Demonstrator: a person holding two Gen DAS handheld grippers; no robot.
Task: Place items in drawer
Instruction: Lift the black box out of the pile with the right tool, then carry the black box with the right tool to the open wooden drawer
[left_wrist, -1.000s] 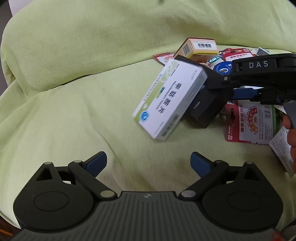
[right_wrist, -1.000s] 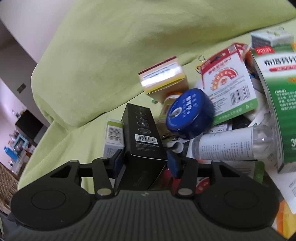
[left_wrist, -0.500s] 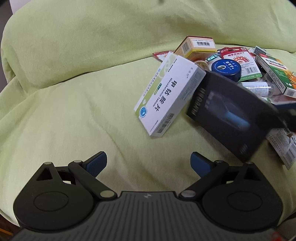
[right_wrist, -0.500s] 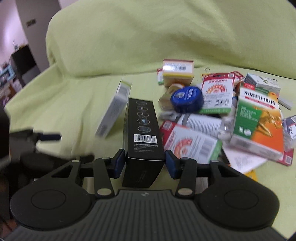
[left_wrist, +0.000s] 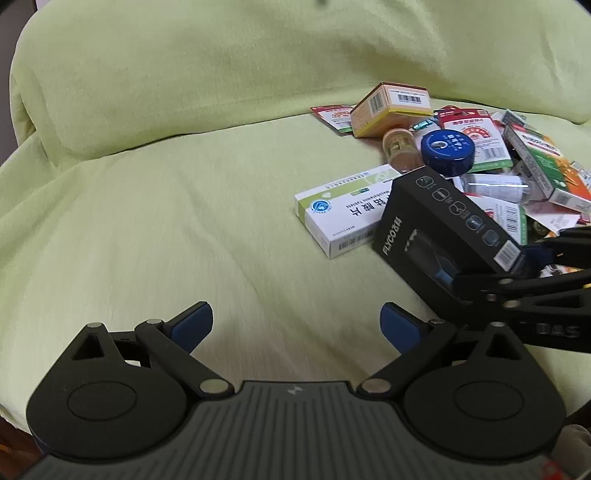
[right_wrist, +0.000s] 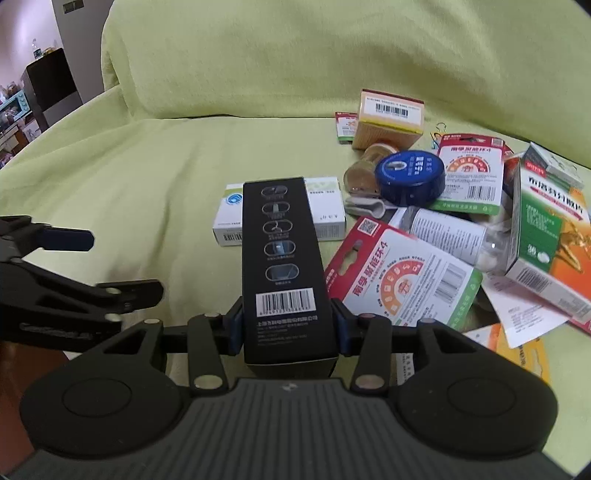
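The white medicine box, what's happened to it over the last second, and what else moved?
The white medicine box tipped over and now lies flat on the green cover. The right gripper, still shut on the black box, pulled it back from the pile. The left gripper stayed open and empty.

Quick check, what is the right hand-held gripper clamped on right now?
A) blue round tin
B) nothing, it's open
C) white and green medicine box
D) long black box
D: the right hand-held gripper has both blue pads pressed against the sides of the long black box, near its barcode end.
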